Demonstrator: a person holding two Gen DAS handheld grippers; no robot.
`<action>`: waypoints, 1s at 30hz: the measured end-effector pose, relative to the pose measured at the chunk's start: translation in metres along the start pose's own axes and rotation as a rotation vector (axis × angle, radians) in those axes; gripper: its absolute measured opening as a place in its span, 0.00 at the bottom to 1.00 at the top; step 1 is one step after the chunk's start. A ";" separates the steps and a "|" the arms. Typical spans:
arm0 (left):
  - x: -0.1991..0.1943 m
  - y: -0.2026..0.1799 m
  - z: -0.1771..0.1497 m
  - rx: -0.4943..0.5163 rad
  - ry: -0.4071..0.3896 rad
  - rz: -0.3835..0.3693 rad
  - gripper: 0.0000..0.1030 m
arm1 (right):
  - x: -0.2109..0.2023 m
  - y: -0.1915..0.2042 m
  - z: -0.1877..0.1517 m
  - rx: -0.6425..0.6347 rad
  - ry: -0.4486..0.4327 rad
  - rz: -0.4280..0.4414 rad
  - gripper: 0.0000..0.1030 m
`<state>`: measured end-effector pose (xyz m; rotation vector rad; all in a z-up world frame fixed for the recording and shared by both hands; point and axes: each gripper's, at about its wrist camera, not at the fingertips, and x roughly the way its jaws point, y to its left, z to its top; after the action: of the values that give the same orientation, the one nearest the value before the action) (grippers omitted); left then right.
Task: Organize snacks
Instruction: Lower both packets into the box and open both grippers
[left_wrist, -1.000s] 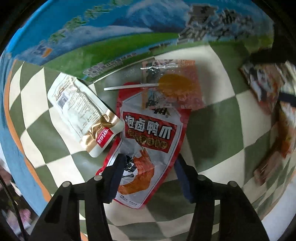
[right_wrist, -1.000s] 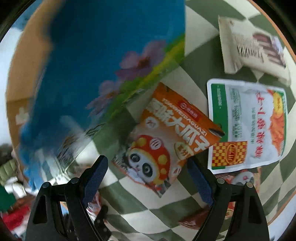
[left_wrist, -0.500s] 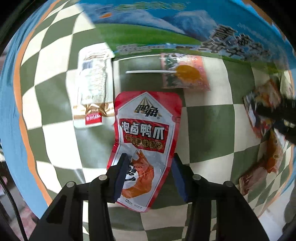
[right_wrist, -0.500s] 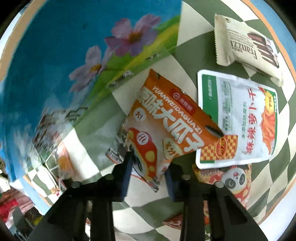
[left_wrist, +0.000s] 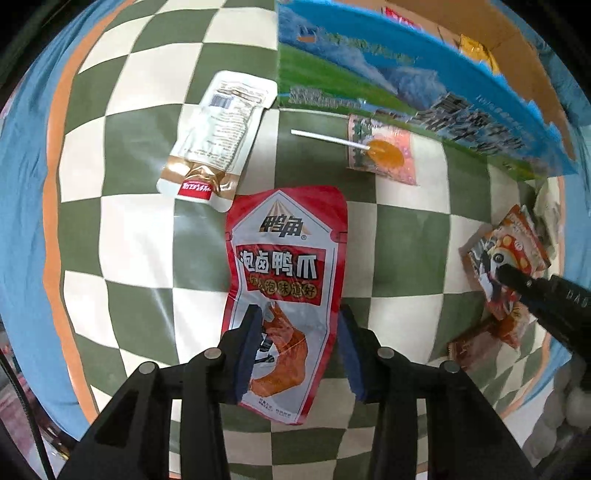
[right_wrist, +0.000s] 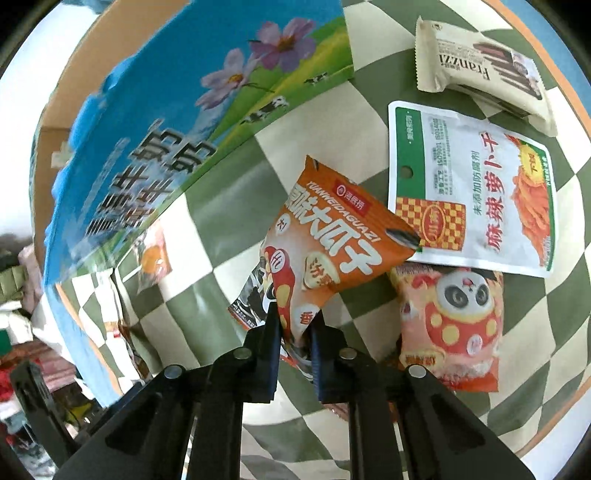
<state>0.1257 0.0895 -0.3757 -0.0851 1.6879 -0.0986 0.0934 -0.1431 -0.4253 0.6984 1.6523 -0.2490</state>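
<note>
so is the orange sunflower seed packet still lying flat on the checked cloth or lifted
Lifted. The orange sunflower seed packet is pinched at its lower corner by the right hand-held gripper, tilted above the green-and-white checked cloth.

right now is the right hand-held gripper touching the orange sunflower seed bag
Touching. The right wrist view shows the right hand-held gripper with both pads pinched onto the bottom corner of the orange sunflower seed bag, no gap on either side.

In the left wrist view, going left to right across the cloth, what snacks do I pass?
White and gold sachet → red duck-feet pouch → wrapped orange lollipop → orange sunflower-seed packet, held in the right tool.
</note>
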 end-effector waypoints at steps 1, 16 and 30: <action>-0.007 0.002 -0.004 -0.005 -0.008 -0.009 0.37 | -0.004 -0.001 -0.005 -0.009 -0.006 0.005 0.14; -0.140 -0.047 0.025 0.034 -0.174 -0.139 0.36 | -0.119 0.032 -0.022 -0.165 -0.088 0.174 0.14; -0.165 -0.109 0.199 0.125 -0.215 -0.019 0.17 | -0.172 0.087 0.087 -0.212 -0.205 0.151 0.14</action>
<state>0.3422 -0.0027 -0.2243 -0.0173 1.4633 -0.2018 0.2236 -0.1726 -0.2611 0.6116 1.3989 -0.0338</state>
